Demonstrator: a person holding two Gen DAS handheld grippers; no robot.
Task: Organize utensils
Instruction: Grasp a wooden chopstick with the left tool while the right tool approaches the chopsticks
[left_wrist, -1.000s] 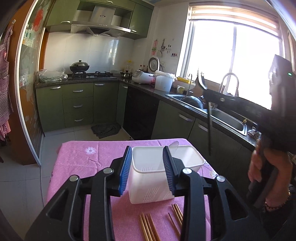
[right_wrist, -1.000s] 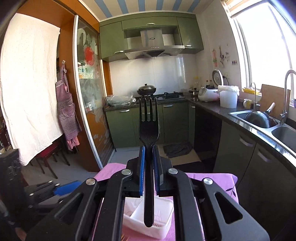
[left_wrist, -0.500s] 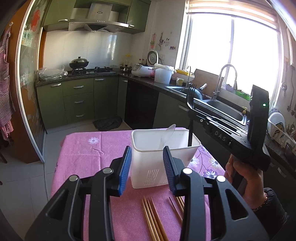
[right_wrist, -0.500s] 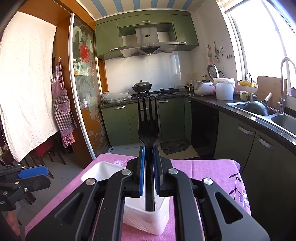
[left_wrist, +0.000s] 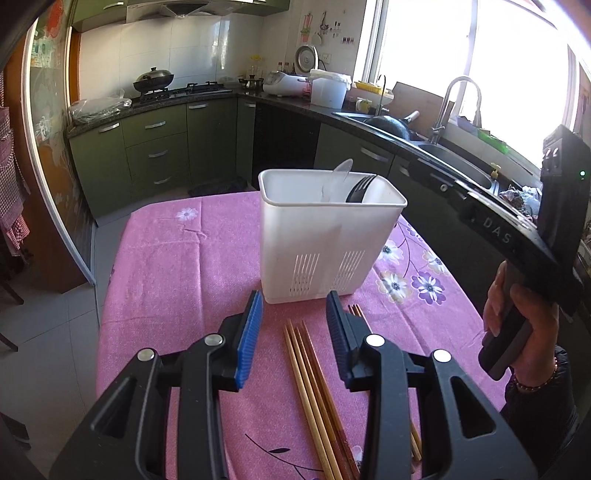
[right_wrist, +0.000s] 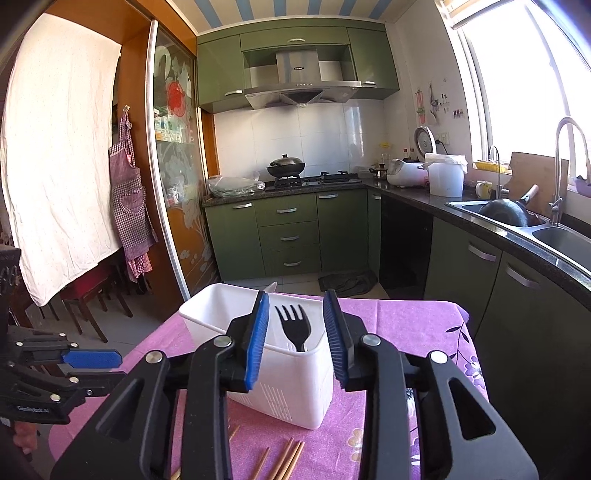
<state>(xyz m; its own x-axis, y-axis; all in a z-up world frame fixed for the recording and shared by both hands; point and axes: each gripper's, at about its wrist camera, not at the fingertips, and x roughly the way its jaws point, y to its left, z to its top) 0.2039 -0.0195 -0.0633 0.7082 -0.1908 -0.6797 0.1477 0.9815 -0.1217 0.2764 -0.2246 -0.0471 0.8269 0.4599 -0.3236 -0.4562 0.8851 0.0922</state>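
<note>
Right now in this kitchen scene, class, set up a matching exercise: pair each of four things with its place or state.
Things:
1. black fork
2. chopsticks
3. right gripper
4. white holder

Place or state:
A. lying flat on the pink cloth
B. jaws apart, holding nothing
C. standing upright on the table
D. tines up inside the holder

Pairs: 1-D, 2-A, 3-B, 4-C

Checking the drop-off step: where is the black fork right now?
The black fork stands tines-up inside the white utensil holder on the pink tablecloth, beside a translucent spoon; the right gripper, jaws just opened, no longer grips it.
</note>
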